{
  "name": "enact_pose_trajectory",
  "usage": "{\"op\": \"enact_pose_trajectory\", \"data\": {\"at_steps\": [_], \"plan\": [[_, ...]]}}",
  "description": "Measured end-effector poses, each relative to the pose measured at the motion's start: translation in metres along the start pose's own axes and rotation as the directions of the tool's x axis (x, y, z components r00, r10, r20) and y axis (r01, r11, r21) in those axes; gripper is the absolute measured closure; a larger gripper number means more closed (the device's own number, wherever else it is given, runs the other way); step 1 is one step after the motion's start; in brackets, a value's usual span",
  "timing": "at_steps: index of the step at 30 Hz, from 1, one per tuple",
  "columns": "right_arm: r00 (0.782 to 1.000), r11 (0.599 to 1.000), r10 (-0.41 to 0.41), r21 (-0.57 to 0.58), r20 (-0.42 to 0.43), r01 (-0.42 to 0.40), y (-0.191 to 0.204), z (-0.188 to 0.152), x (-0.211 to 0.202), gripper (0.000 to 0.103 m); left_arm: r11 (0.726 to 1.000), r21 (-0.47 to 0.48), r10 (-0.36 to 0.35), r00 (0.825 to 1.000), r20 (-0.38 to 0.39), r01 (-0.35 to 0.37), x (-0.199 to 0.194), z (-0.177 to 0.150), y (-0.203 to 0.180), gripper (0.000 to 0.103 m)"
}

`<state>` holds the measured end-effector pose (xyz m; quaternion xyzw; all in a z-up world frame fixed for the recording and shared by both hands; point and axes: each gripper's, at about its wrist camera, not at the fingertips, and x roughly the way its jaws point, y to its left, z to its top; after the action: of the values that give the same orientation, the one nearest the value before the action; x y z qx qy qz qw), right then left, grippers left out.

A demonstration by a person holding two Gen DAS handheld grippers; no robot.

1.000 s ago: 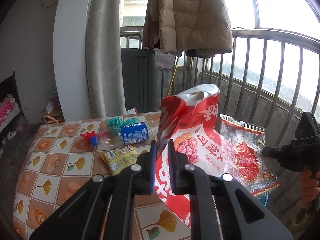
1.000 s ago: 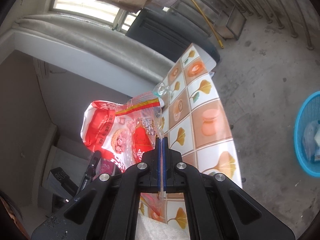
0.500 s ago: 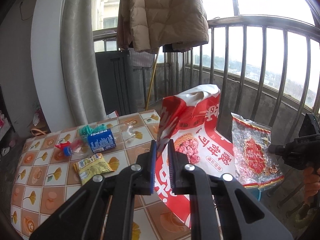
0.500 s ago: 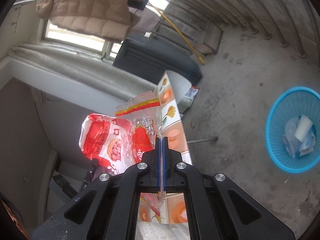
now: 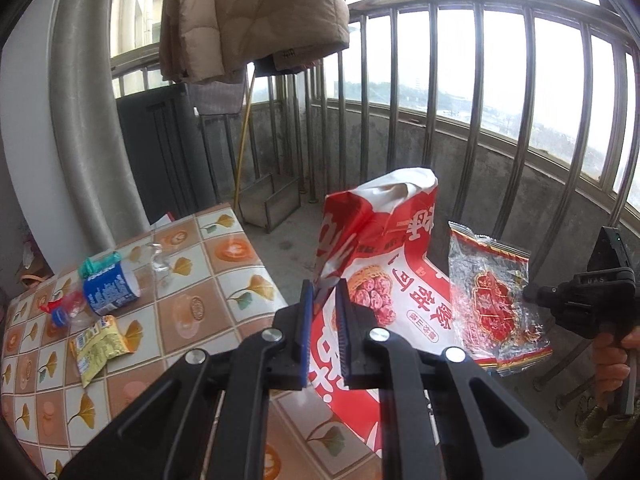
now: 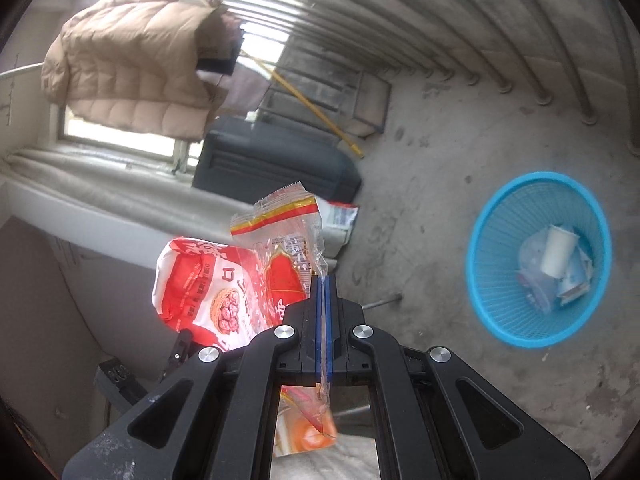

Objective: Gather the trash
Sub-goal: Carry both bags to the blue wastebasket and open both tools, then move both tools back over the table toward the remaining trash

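Trash in transit: the left tool (image 5: 322,300) is pinching, jaws nearly closed, a fold of the red snack bag (image 5: 384,264), while the right tool (image 6: 323,296) is clamping, fully closed, the clear wrapper (image 6: 288,240) by its edge. Both are hanging beyond the bench (image 5: 192,304). Carrying well probably means holding each grip until directly over the blue basket (image 6: 492,312). Only the right wrist view is showing that basket; only the left is showing the bottle (image 5: 108,288) and yellow packet (image 5: 96,344) remaining on the bench.
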<state>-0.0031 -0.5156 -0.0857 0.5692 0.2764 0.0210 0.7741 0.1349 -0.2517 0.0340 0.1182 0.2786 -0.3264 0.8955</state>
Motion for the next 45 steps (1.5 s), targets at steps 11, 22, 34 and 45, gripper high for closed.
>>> {"op": "enact_pose_trajectory", "data": {"at_steps": [11, 22, 34, 45], "plan": [[0.989, 0.98, -0.128, 0.162, 0.076, 0.115, -0.075, 0.006, -0.029, 0.103, 0.987, 0.071, -0.126, 0.974, -0.189, 0.141, 0.083, -0.007, -0.083, 0.092], [0.979, 0.942, -0.19, 0.294, 0.072, 0.161, -0.137, 0.009, -0.031, 0.102, 0.981, 0.107, -0.12, 0.938, -0.326, 0.163, 0.142, -0.027, -0.127, 0.091], [0.931, 0.854, -0.359, 0.381, -0.06, 0.354, -0.195, 0.002, 0.008, 0.051, 0.976, 0.131, -0.11, 0.913, -0.393, 0.174, 0.154, -0.044, -0.138, 0.036], [0.917, 0.867, -0.398, 0.311, -0.04, 0.39, -0.165, -0.003, 0.01, 0.045, 0.975, 0.158, -0.106, 0.95, -0.294, 0.157, 0.092, -0.037, -0.113, 0.026]]}}
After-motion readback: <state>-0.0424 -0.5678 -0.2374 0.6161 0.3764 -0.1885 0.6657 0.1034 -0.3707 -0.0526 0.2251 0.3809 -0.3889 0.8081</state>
